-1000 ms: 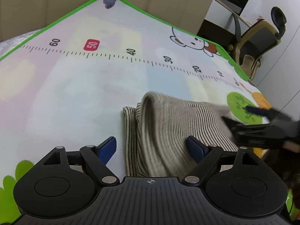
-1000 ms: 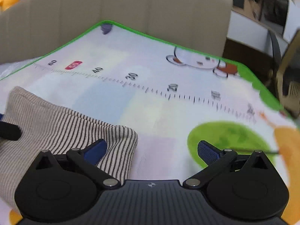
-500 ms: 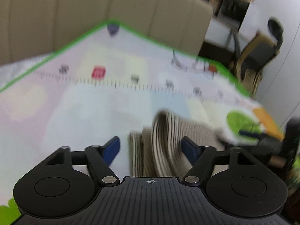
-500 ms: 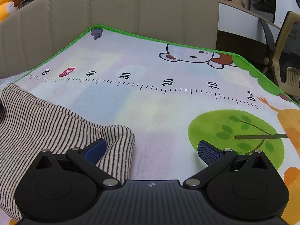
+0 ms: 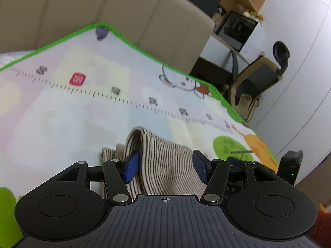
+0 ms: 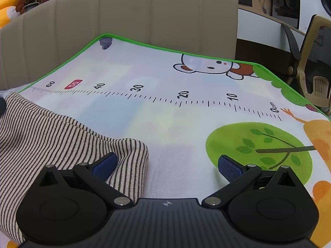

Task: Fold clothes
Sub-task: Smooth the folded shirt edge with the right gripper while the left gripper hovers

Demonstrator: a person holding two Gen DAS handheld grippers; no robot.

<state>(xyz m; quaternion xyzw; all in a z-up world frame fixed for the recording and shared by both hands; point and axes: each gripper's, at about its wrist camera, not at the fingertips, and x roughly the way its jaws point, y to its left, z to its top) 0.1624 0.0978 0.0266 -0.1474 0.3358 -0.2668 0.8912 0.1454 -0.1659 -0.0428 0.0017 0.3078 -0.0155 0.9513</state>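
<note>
Left wrist view: striped garment (image 5: 165, 165) already folded into a compact bundle on the play mat (image 5: 62, 113).
Left tongs (image 5: 165, 165) straddle the bundle, open, gripping nothing; right tongs (image 6: 167, 165) wide open at the garment's corner; final tidying likely remains.

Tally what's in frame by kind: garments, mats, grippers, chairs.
Garments: 1, striped cloth
Mats: 1, play mat
Grippers: 2, left gripper, right gripper, both open
Chairs: 1, office chair
Total: 5
</note>
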